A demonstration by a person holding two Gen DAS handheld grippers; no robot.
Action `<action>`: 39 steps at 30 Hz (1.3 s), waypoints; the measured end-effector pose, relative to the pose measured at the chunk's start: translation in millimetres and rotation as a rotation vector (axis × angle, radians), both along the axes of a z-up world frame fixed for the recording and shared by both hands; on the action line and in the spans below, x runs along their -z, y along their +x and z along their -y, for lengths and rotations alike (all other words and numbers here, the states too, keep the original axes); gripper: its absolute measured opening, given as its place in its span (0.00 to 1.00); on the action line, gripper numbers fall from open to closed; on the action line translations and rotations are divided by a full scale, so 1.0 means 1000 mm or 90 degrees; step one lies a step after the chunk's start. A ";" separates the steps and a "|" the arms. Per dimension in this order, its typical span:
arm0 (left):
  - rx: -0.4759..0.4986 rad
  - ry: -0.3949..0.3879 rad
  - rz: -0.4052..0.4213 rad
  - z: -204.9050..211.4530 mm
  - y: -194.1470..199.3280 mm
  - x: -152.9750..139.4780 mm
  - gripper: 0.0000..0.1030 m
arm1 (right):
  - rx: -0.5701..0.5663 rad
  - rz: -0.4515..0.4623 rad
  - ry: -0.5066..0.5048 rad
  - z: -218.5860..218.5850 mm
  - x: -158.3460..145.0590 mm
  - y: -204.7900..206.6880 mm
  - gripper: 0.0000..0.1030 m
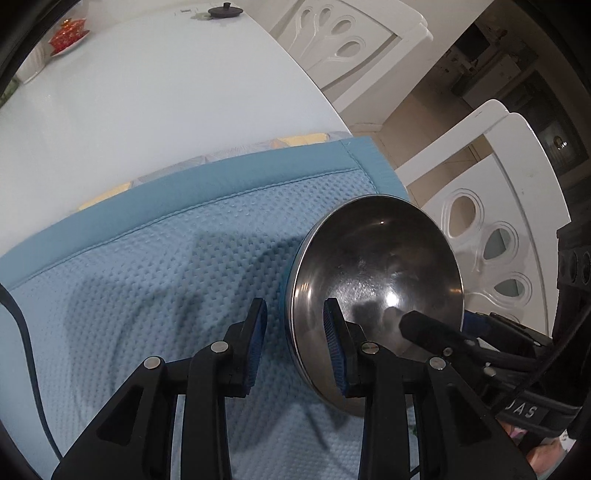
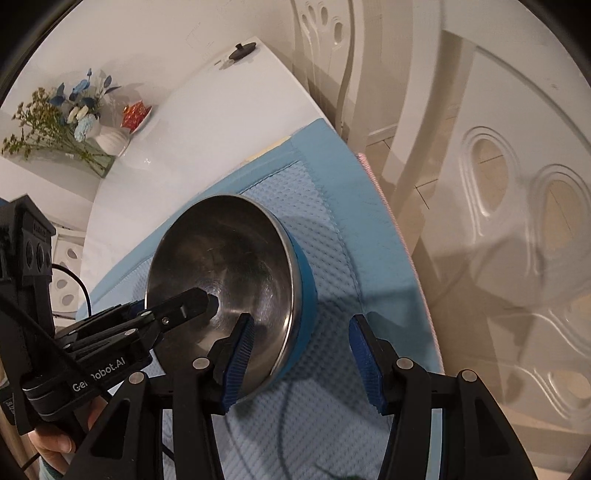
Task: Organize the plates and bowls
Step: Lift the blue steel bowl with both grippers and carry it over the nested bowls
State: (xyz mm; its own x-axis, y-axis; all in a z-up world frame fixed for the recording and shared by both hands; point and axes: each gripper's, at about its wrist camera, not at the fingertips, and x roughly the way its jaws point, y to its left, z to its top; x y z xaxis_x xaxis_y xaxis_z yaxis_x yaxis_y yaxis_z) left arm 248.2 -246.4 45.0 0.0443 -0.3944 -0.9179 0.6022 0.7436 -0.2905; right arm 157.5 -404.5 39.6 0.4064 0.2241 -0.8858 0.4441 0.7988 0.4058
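Note:
A steel bowl [image 1: 384, 266] with a blue outer wall [image 2: 308, 295] rests on a light blue waffle mat [image 1: 147, 277] near the table's right edge. My left gripper [image 1: 295, 310] is open and straddles the bowl's left rim. One pad is inside, one outside, and a gap shows on both sides. My right gripper [image 2: 300, 323] is also open across the opposite rim, left pad inside the bowl, right pad clear of the blue wall. Each wrist view also shows the other gripper at the far rim: the right gripper [image 1: 443, 323] and the left gripper [image 2: 170, 301].
The mat lies on a white table [image 1: 147, 110]. White cut-out chairs [image 1: 498, 240] stand close beside the table edge. A flower vase [image 2: 107, 138], a red item on a dish [image 1: 68, 35] and a black lid [image 1: 225, 9] sit at the far end. A dark cable [image 1: 26, 332] crosses the mat.

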 end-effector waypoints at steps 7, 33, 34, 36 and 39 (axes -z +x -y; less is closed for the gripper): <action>0.013 -0.007 0.007 0.005 -0.004 0.003 0.20 | -0.020 -0.009 -0.009 -0.007 0.012 0.007 0.24; -0.101 -0.096 0.185 -0.134 -0.108 -0.166 0.20 | -0.162 0.126 -0.058 -0.130 -0.152 -0.091 0.23; -0.107 -0.097 0.190 -0.140 -0.116 -0.168 0.20 | -0.171 0.129 -0.055 -0.138 -0.155 -0.097 0.23; -0.119 -0.097 0.205 -0.156 -0.134 -0.174 0.20 | -0.189 0.132 -0.049 -0.151 -0.160 -0.110 0.23; -0.141 -0.094 0.232 -0.174 -0.159 -0.183 0.20 | -0.213 0.136 -0.027 -0.168 -0.163 -0.128 0.23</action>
State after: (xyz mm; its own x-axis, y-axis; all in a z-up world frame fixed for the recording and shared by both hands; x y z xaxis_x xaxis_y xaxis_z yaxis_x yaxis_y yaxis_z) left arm 89.7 -72.2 227.7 0.4529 -0.4642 -0.7612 0.5159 0.8327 -0.2009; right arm 29.1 -236.8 203.0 0.4937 0.3407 -0.8001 0.0652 0.9029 0.4248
